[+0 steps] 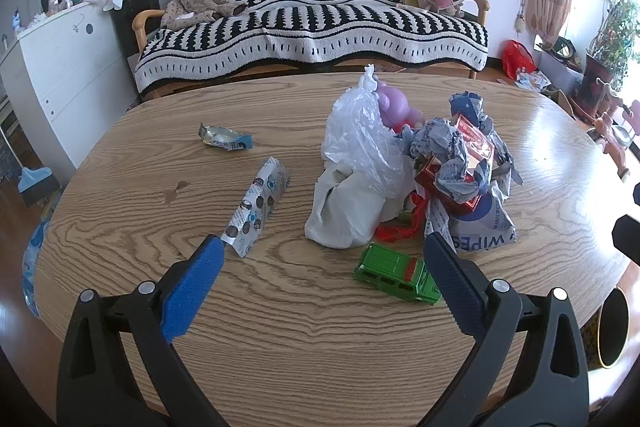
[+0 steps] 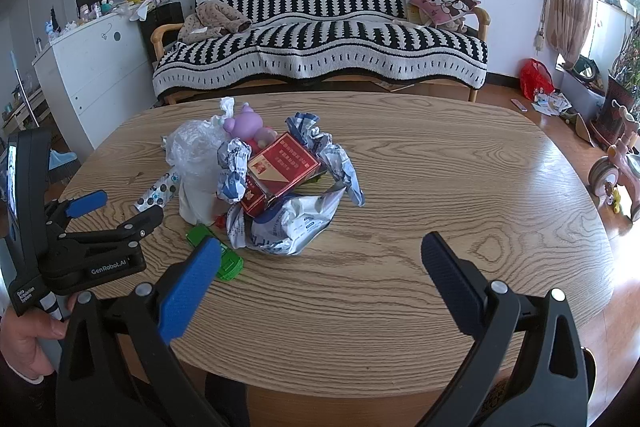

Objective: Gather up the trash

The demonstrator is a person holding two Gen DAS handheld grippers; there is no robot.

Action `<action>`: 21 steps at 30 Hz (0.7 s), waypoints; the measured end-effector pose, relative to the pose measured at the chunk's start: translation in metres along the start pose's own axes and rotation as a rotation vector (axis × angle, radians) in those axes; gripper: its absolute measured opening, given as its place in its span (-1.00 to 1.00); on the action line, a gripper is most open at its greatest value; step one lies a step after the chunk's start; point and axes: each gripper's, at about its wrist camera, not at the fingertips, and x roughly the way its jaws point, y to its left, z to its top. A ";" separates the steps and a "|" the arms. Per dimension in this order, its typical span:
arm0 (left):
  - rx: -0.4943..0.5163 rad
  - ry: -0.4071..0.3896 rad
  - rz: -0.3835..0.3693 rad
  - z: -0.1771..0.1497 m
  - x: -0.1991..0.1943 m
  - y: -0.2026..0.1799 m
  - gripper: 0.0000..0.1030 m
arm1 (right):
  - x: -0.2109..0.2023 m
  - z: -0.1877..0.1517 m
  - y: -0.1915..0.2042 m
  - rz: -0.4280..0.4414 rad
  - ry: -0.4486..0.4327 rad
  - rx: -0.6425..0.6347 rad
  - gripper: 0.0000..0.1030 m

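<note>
Hovering: both tongs spread, empty | green toy car (image 1: pixel 396 279) fronts trash pile (image 1: pixel 408 171) | spotted wrapper (image 1: pixel 258 207) beside

Ahead of the left gripper (image 1: pixel 322 259), bare table (image 1: pixel 280 327) lay between its spread fingers; the spotted wrapper (image 1: pixel 258 207) touched its left fingertip, the green toy car (image 1: pixel 396 273) sat against its right finger. Beyond stood the trash pile (image 1: pixel 412 171). Before the right gripper (image 2: pixel 320 259) the tabletop was clear, the pile ahead-left, the car by its left fingertip.
</note>
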 end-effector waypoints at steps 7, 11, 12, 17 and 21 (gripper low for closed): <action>-0.009 0.007 -0.023 -0.001 0.002 0.005 0.88 | 0.001 0.000 0.001 0.016 0.003 0.004 0.89; -0.048 0.028 -0.014 -0.002 0.007 0.026 0.88 | 0.008 -0.006 0.011 0.118 0.033 -0.005 0.89; -0.054 0.037 -0.015 -0.003 0.009 0.031 0.89 | 0.013 -0.007 0.015 0.141 0.053 -0.014 0.89; -0.085 0.089 -0.032 -0.005 0.023 0.061 0.88 | 0.050 -0.018 0.048 0.223 0.152 -0.088 0.89; -0.059 0.116 -0.039 0.003 0.045 0.071 0.88 | 0.093 -0.031 0.075 0.230 0.221 -0.167 0.82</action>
